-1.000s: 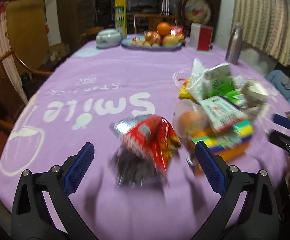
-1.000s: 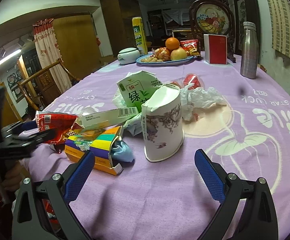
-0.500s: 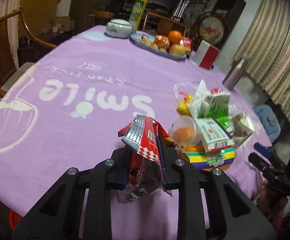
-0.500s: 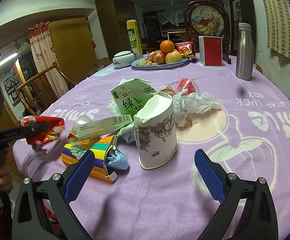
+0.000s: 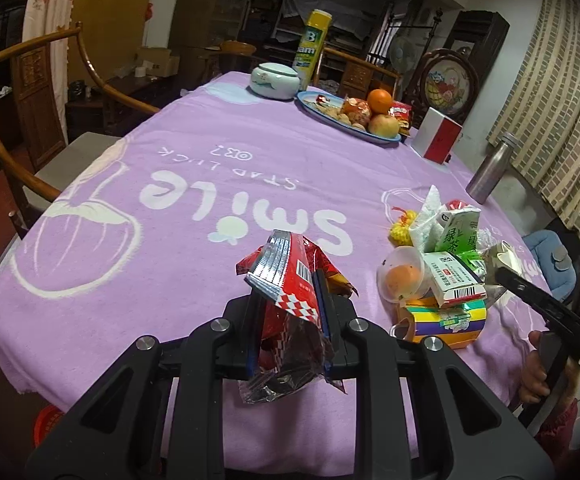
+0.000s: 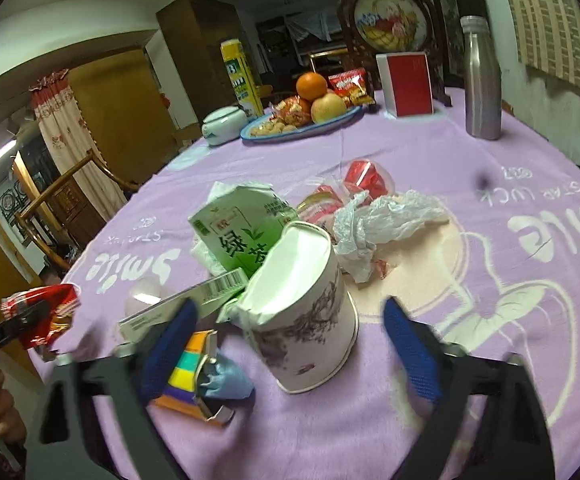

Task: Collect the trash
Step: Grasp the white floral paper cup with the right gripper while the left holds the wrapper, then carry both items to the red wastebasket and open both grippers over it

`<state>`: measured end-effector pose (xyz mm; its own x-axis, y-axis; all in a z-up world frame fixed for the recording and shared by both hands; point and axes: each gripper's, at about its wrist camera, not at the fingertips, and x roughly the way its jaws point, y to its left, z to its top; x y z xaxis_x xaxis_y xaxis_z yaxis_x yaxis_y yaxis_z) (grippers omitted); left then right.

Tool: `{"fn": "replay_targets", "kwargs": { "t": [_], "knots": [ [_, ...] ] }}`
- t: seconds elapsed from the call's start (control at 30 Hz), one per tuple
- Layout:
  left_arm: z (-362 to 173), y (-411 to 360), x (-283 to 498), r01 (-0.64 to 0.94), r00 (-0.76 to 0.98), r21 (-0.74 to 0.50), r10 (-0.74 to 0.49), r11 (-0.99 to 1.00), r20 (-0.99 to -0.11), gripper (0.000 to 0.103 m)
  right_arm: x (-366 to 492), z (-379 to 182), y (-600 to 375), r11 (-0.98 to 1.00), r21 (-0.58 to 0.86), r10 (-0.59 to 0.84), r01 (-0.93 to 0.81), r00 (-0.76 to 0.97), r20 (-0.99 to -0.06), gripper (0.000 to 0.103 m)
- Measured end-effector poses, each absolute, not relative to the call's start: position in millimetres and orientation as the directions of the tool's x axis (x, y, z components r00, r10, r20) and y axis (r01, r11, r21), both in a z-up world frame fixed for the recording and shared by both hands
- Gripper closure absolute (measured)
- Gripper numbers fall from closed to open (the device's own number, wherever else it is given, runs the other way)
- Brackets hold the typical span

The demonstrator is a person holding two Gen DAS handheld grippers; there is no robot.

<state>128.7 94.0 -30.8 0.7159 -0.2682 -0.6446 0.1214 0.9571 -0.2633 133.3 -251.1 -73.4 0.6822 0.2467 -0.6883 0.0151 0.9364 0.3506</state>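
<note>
1. Left gripper [image 5: 290,320] was wide open over the red snack wrapper [image 5: 290,280] a second ago. Now the fingers are pinched tight on it and it's up off the purple tablecloth [image 5: 169,240], crumpled end dangling below the pads. First bit of trash is in hand.

2. Right gripper [image 6: 285,332] has moved in on the torn paper cup [image 6: 306,308], which sits upside down at the near edge of the pile. Its jaws were fully spread and are closing right now, with the cup between them. The blue pads [image 6: 410,348] look to me like they haven't touched it yet, though the near one is blurred.

3. Rest of the heap hasn't budged: green tea carton [image 6: 241,236], the striped box [image 6: 187,364], and a crumpled plastic bag [image 6: 382,216] just behind the cup.

4. My read: one piece secured, a second about to be. I can't see a bin on the table, so no idea where it all goes.
</note>
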Motion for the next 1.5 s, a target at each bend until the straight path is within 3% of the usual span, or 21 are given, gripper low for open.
{"fn": "replay_targets", "kwargs": {
  "t": [0.03,0.07,0.13,0.23,0.47,0.8,1.4,1.5],
  "knots": [
    [-30,96,127,0.121,0.718,-0.267,-0.269,0.956,-0.642,0.079,136,-76,-252,0.932,0.363,0.257,0.019,0.669,-0.697,0.053],
    [-29,97,125,0.119,0.721,-0.270,-0.270,0.956,-0.638,0.079,134,-78,-258,0.918,0.395,0.277,0.025,0.672,-0.687,0.059],
    [-25,100,119,0.116,0.729,-0.269,-0.266,0.956,-0.631,0.079,127,-70,-265,0.917,0.396,0.255,0.042,0.703,-0.664,0.066],
    [-20,103,110,0.113,0.738,-0.266,-0.260,0.957,-0.623,0.079,113,-51,-271,0.923,0.383,0.226,0.042,0.746,-0.626,0.068],
    [-4,116,85,0.094,0.772,-0.266,-0.239,0.960,-0.589,0.079,86,-15,-276,0.930,0.367,0.190,0.025,0.822,-0.538,0.069],
    [2,150,44,0.019,0.790,-0.252,-0.169,0.968,-0.590,0.079,59,19,-247,0.909,0.393,0.326,-0.140,0.827,-0.458,0.069],
    [-70,274,-22,-0.212,0.639,-0.158,0.015,0.964,-0.769,0.079,58,26,-63,0.783,0.395,0.621,-0.480,0.568,-0.541,0.069],
    [-94,289,-25,-0.247,0.582,-0.134,0.036,0.960,-0.812,0.071,55,22,-21,0.748,0.391,0.654,-0.536,0.497,-0.570,0.069]
  ]
}}
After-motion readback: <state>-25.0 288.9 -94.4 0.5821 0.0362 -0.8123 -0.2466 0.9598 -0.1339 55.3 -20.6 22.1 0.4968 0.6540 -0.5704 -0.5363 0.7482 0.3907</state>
